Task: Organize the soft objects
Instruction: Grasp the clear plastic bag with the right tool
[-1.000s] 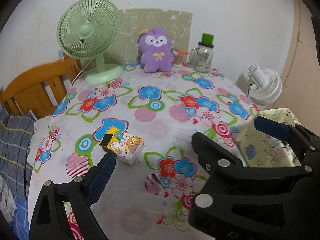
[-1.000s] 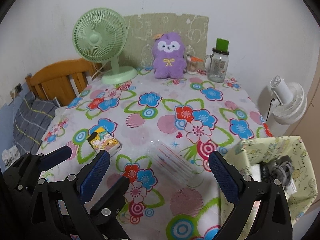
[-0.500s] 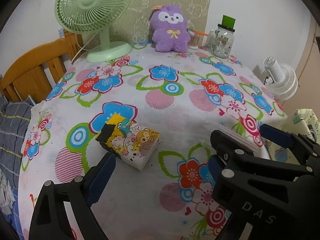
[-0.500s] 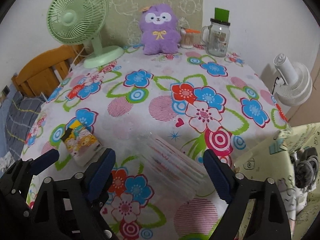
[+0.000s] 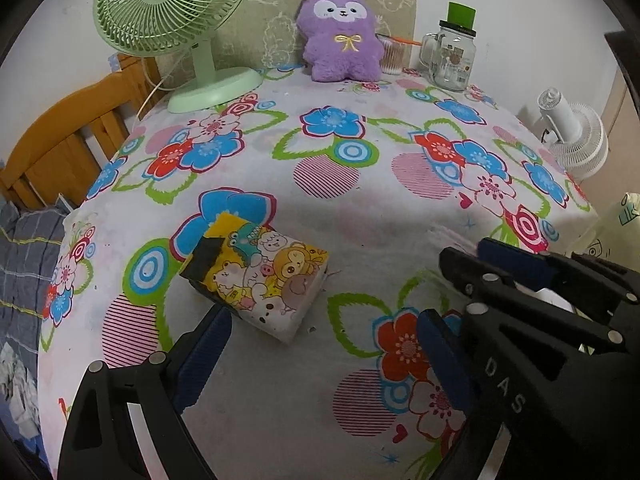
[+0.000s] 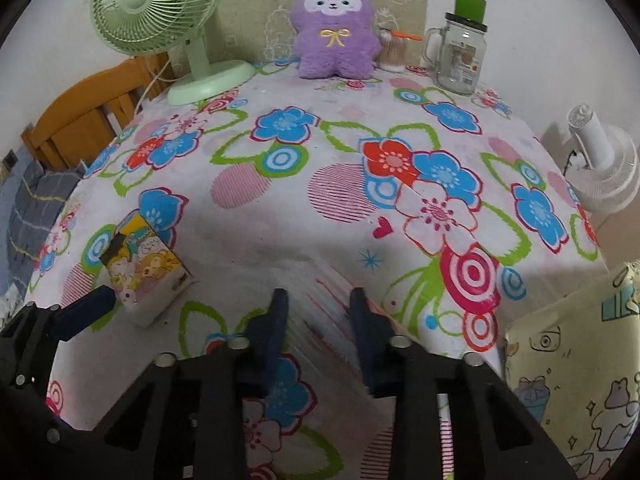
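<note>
A cartoon-printed tissue pack (image 5: 260, 280) lies on the flowered tablecloth (image 5: 320, 184), just ahead of my open left gripper (image 5: 320, 356); it also shows in the right wrist view (image 6: 146, 268). A clear plastic box (image 6: 320, 300) with red markings lies near the table's front edge. My right gripper (image 6: 320, 324) is shut on the clear box, one finger on each side. A purple plush toy (image 5: 340, 36) sits upright at the back, also seen in the right wrist view (image 6: 334, 36).
A green desk fan (image 5: 176, 20) stands back left. A glass mug jar with green lid (image 5: 452, 56) and a cup of cotton swabs (image 6: 394, 50) stand back right. A white fan (image 6: 600, 168) and a patterned bag (image 6: 572, 372) are off the right edge. A wooden chair (image 5: 60, 140) is left.
Both grippers moved forward and lower toward the table. My right gripper closed from wide open onto the clear box. The left gripper stayed open, nearer the tissue pack.
</note>
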A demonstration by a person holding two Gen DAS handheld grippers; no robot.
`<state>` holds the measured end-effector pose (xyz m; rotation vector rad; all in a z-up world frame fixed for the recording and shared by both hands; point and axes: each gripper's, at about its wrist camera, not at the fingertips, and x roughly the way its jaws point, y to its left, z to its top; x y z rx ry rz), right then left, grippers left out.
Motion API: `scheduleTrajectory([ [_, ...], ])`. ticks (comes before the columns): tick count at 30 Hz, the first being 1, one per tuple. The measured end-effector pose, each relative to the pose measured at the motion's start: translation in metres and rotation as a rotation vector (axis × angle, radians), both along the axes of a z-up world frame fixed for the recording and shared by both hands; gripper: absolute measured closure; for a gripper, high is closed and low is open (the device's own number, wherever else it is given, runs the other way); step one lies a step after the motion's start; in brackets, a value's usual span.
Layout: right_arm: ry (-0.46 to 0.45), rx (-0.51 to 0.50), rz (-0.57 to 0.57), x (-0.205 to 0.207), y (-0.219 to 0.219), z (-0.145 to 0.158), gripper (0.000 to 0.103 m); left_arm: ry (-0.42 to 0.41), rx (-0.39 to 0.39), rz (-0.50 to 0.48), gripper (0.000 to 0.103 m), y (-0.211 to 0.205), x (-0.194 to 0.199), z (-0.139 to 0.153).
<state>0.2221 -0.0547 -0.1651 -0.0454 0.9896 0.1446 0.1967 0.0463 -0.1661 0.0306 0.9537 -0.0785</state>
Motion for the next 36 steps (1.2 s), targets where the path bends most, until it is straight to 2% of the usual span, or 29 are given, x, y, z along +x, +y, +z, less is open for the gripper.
scheduleTrajectory([
  [5, -0.020, 0.012, 0.007, 0.001, 0.004, 0.007, 0.094, -0.019, -0.001, 0.023, 0.008, 0.007, 0.001, 0.007],
  [8, -0.032, 0.030, 0.010, 0.003, 0.007, 0.014, 0.094, -0.045, -0.002, 0.044, 0.008, 0.014, 0.003, 0.014],
  [14, -0.052, 0.047, 0.018, 0.009, 0.017, 0.021, 0.094, -0.041, -0.001, 0.072, 0.008, 0.024, 0.015, 0.015],
  [21, -0.036, 0.065, 0.006, 0.019, 0.018, 0.015, 0.094, -0.028, 0.014, 0.088, 0.008, 0.028, 0.032, 0.004],
  [27, -0.017, 0.068, 0.001, 0.024, 0.017, 0.009, 0.094, -0.054, 0.043, 0.107, 0.008, 0.028, 0.037, 0.000],
  [30, -0.012, 0.078, 0.001, 0.025, 0.016, 0.007, 0.094, -0.065, 0.055, 0.123, 0.019, 0.031, 0.037, -0.002],
  [32, -0.009, 0.077, 0.000, 0.025, 0.015, 0.007, 0.091, -0.041, 0.028, 0.123, 0.031, 0.035, 0.040, -0.005],
  [33, -0.004, 0.069, 0.000, 0.025, 0.016, 0.006, 0.089, -0.013, -0.001, 0.119, 0.041, 0.038, 0.042, -0.008],
  [36, 0.008, 0.054, -0.008, 0.025, 0.016, 0.005, 0.076, -0.018, -0.010, 0.127, 0.047, 0.039, 0.041, -0.008],
])
